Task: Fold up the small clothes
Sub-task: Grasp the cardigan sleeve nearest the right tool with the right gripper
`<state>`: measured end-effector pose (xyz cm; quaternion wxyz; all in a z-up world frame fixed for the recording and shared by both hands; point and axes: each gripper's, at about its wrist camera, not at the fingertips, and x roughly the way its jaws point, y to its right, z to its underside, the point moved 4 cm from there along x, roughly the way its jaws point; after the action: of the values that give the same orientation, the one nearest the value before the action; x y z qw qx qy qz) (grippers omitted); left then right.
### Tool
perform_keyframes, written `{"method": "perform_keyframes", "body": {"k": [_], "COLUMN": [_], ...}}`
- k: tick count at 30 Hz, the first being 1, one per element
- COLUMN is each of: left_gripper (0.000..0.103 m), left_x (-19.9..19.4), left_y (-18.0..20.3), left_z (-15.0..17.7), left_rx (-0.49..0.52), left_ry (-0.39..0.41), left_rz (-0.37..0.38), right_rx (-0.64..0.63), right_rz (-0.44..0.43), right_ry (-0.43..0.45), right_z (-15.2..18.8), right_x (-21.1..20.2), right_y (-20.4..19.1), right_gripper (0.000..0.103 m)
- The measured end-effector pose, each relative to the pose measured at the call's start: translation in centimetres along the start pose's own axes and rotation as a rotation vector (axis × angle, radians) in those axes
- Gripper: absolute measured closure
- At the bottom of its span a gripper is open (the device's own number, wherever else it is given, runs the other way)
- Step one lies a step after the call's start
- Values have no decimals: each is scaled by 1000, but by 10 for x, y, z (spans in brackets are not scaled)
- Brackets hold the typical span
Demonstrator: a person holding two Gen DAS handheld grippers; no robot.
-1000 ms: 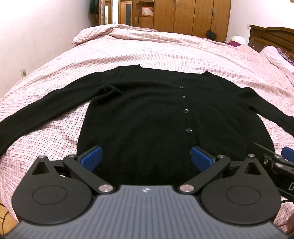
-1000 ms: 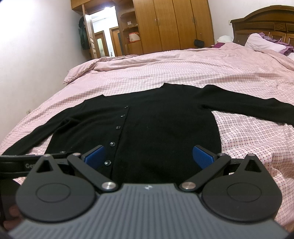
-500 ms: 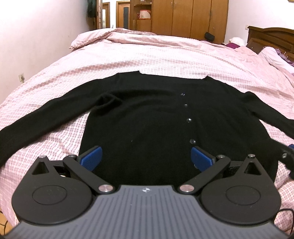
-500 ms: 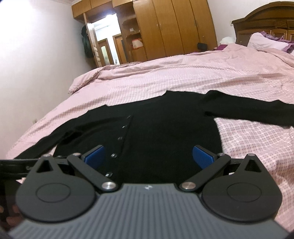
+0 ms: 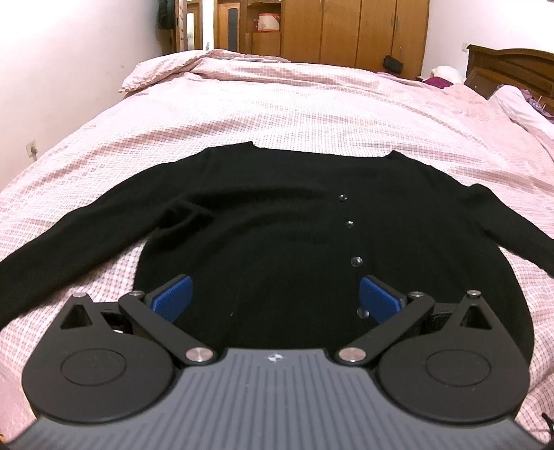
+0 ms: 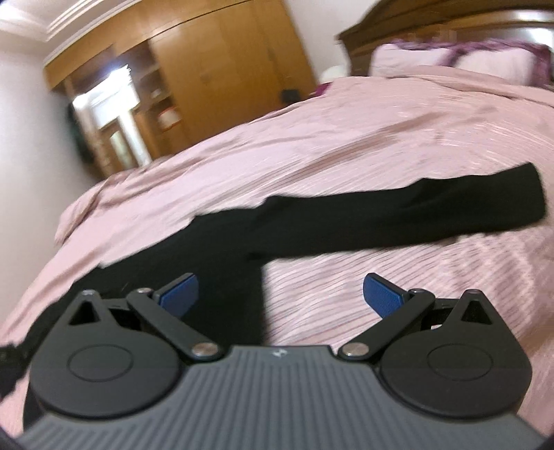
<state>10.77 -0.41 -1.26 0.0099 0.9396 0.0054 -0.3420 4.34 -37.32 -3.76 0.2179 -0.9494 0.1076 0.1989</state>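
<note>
**Both grippers held wide over a black cardigan on the bed**

The left gripper (image 5: 275, 294) has its jaws spread wide and holds nothing; between its blue pads (image 5: 172, 298) lies the lower front of the black cardigan (image 5: 263, 221), spread flat and buttoned on the pink checked bedspread (image 5: 311, 114). A line of buttons (image 5: 356, 261) runs up toward the neckline just inside the right-hand pad. One sleeve stretches off to the left edge, the other off to the right.

The right gripper (image 6: 280, 294) is likewise wide apart and empty. It sits over the cardigan's side edge, so one pad is above black knit and the other above bare bedspread. Nothing lies between either gripper and the garment.

The right wrist view is blurred and tilted, but it alone shows one sleeve (image 6: 415, 211) whole, out to its cuff. The left wrist view alone shows the buttons and neckline sharply. Beyond the bed stand a wooden wardrobe (image 5: 346, 31), a dark headboard (image 5: 512, 69) and a pillow (image 5: 519, 107).
</note>
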Motion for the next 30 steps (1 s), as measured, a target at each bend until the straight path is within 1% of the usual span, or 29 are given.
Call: {"method": "perform_keyframes", "body": {"k": [3, 7, 10, 15, 17, 19, 21, 25, 30], "left_gripper": [0, 0, 0, 0, 0, 0, 0, 0, 0], "left_x": [13, 31, 45, 69, 78, 88, 92, 95, 101], "left_y": [6, 14, 20, 26, 26, 23, 21, 23, 23], "left_z": [-4, -5, -4, 1, 4, 9, 12, 15, 16], "left_rx": [3, 5, 4, 8, 0, -16, -29, 7, 8], "left_ry": [-16, -37, -64, -125, -157, -184, -180, -174, -176], "left_rz": [8, 17, 17, 6, -7, -10, -4, -10, -11], "right_rx": [76, 188, 281, 445, 459, 444, 450, 487, 513], "right_rz": [56, 99, 104, 75, 68, 61, 52, 9, -27], "right_ry": [28, 46, 60, 30, 26, 36, 42, 76, 108], "right_z": [-13, -23, -26, -22, -20, -18, -18, -25, -32], "right_x": [6, 18, 30, 55, 62, 69, 79, 92, 97], "right_y": [36, 81, 110, 147, 153, 155, 159, 174, 182], "right_gripper": [0, 0, 0, 0, 0, 0, 0, 0, 0]}}
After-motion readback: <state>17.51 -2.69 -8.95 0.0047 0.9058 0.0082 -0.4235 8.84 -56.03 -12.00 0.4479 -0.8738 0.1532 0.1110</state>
